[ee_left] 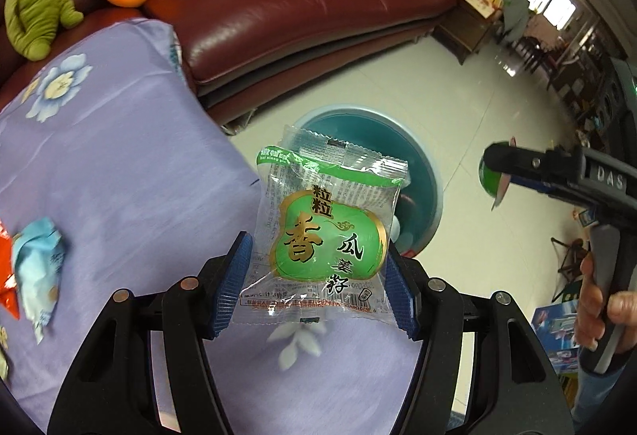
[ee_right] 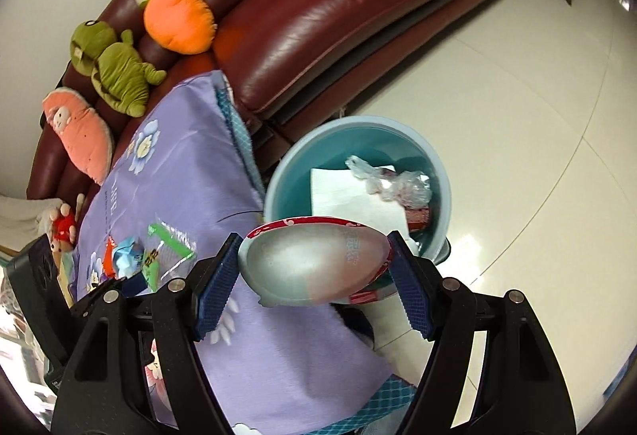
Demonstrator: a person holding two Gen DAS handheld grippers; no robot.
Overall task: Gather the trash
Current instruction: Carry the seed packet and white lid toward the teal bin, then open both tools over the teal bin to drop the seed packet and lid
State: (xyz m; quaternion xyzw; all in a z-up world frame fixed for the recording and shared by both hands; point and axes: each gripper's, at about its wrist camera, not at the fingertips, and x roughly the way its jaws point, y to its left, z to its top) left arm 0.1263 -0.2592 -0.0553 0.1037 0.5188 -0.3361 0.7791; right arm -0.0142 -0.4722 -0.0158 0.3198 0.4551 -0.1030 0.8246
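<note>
We carry a clear green-printed snack packet (ee_left: 324, 232) pinched in the left gripper (ee_left: 318, 283), and a crushed silvery red-rimmed wrapper (ee_right: 314, 262) clamped in the right gripper (ee_right: 314, 283). Next: both go over the round blue plastic bin (ee_right: 278, 180) and get released.

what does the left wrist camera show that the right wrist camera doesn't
Only the left wrist view shows the left gripper clamping a green snack packet, and the right gripper's handle in a hand.
Only the right shows the right gripper clamping a silver wrapper, and paper inside the bin.
Both show the bin, sofa and purple cloth.
</note>
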